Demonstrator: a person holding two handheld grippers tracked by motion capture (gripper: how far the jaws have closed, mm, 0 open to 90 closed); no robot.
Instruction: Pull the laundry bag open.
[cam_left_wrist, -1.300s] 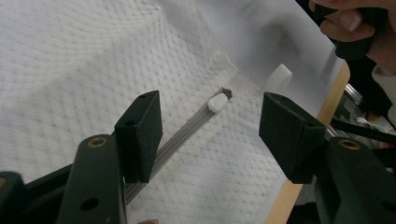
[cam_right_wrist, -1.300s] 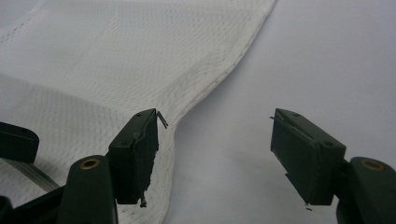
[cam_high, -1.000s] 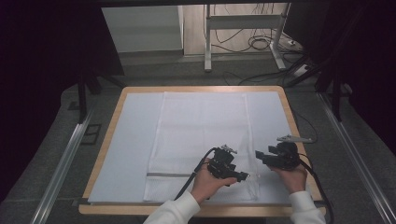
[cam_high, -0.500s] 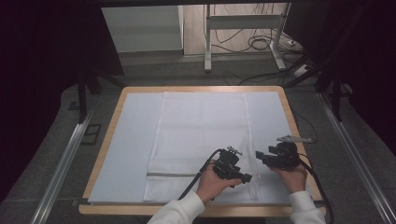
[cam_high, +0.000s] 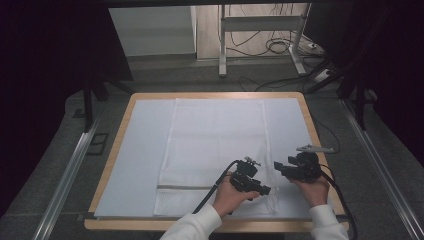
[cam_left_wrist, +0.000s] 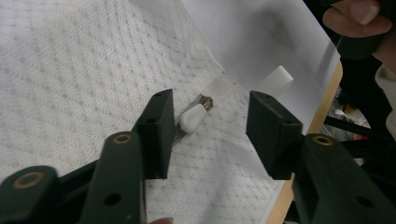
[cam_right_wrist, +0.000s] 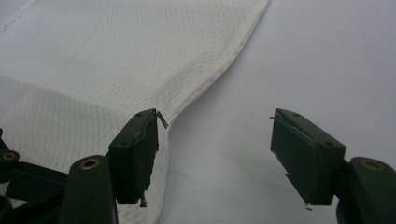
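A white mesh cloth bag (cam_high: 215, 145) lies flat on the white mat, a grey zip line (cam_high: 182, 187) running along its near edge. My left gripper (cam_high: 265, 190) hovers low over the bag's near right corner. In the left gripper view its jaws (cam_left_wrist: 208, 126) have just been closing and still stand apart. The white zip pull (cam_left_wrist: 192, 117) lies between them, close by one jaw, and nothing presses on it. My right gripper (cam_high: 278, 166) is just right of the bag, open (cam_right_wrist: 215, 140). One of its jaws is over the bag's hem (cam_right_wrist: 201, 88), the other over bare mat.
The white mat (cam_high: 140, 150) covers a table with a wooden rim (cam_high: 115, 145). A small pale ribbed piece (cam_left_wrist: 276, 79) lies on the mat near the table's edge. Metal rails (cam_high: 70, 175) run along both sides, and a desk frame with cables (cam_high: 280, 45) stands behind.
My left gripper has shifted slightly right and nearer, toward the bag's corner, and its jaws stand narrower. The right hand has kept still.
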